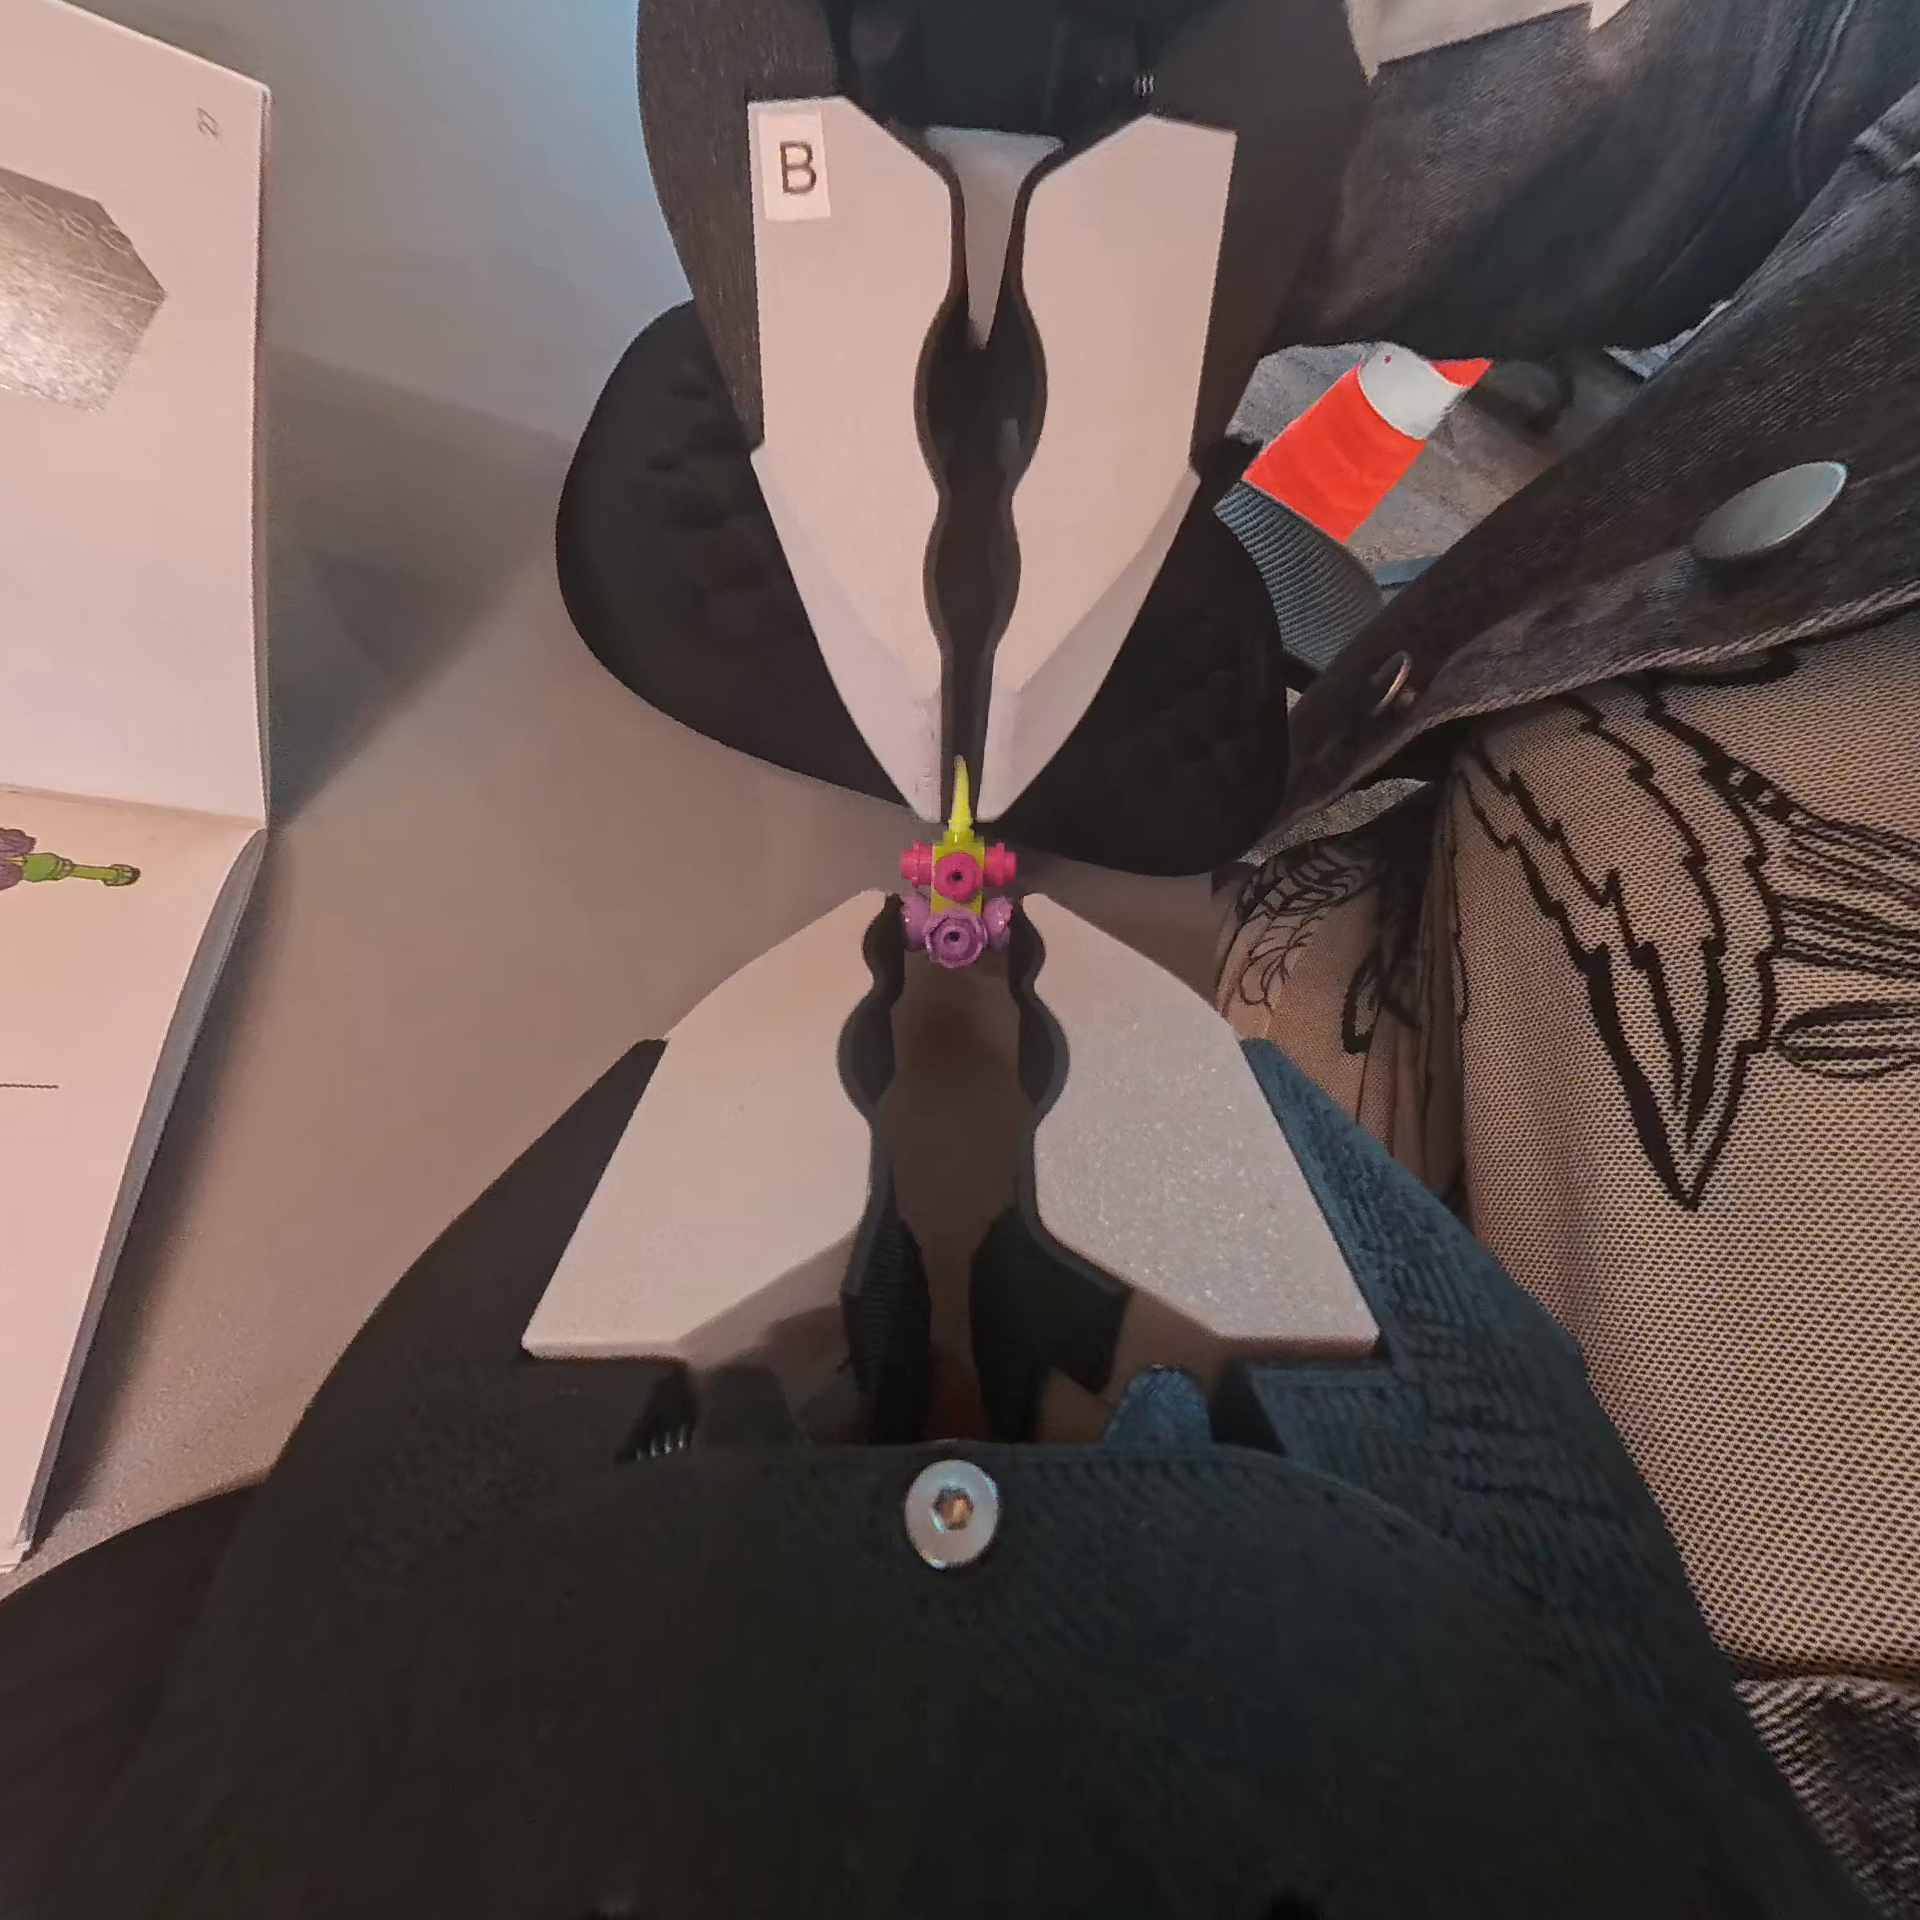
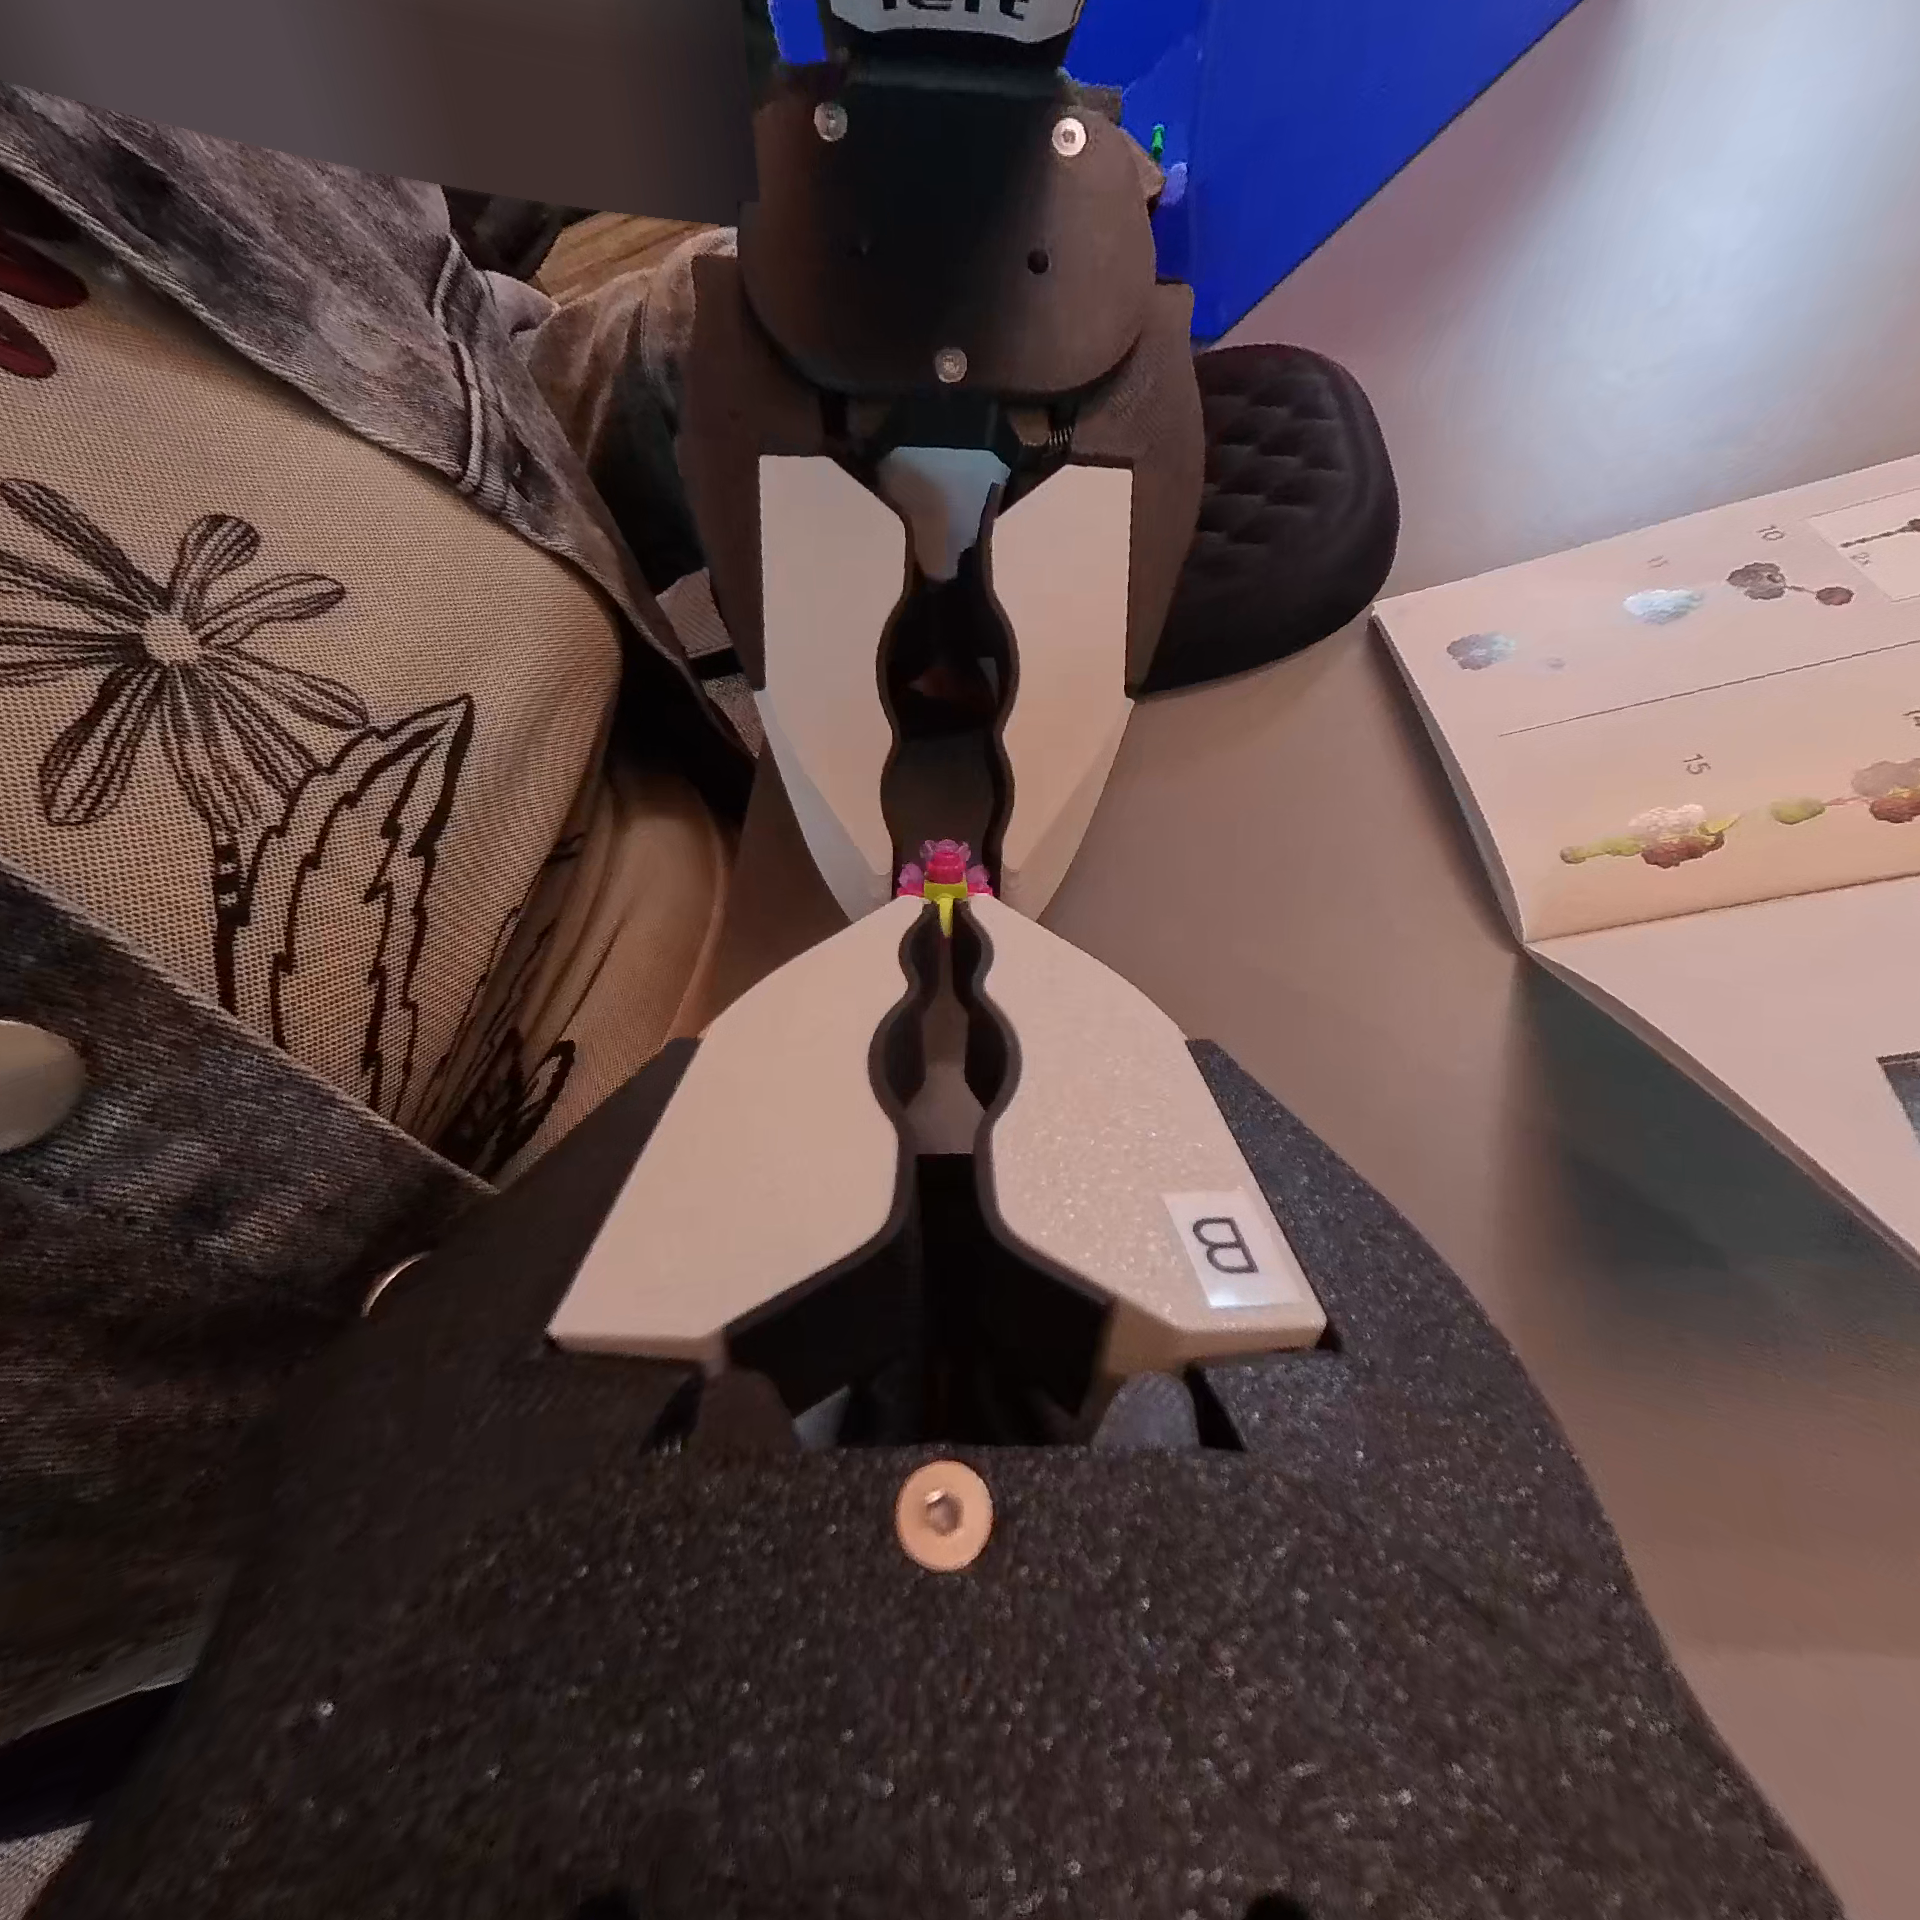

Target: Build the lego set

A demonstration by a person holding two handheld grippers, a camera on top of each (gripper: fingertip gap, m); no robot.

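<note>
the two grippers meet tip to tip above the table, and the small lego flower piece [image 1: 954,902] sits right where they meet. in the left wrist view the left gripper [image 1: 954,935] comes up from 6 o'clock with its fingers pinched onto the purple flower end of the piece, while the right gripper [image 1: 961,805] comes down from 12 o'clock, its tips closed on the lime green spike. the right wrist view mirrors this: the right gripper [image 2: 943,914] rises from 6 o'clock nipping the lime spike, and the left gripper [image 2: 945,868] hangs from 12 o'clock around the far end of the lego flower piece [image 2: 941,878].

only the left wrist view shows the face of the purple rosette, the pink studs at either side, and an orange and white cone [image 1: 1351,436] on the floor toward 1 o'clock. only the right wrist view shows a blue surface [image 2: 1299,125] toward 1 o'clock. the instruction booklet [image 1: 114,727] lies at 9 o'clock in the left view and at 3 o'clock in the right view [image 2: 1683,727], which shows its open pages more fully.

a person's patterned top and dark jacket [image 1: 1662,935] fill the 3 o'clock side of the left view. a dark cushioned chair seat [image 2: 1278,520] sits behind the left gripper.

in the right view the purple flowers are mostly hidden behind the pink and green parts and look blurred. the booklet is cut off by the frame edge in both views.
</note>
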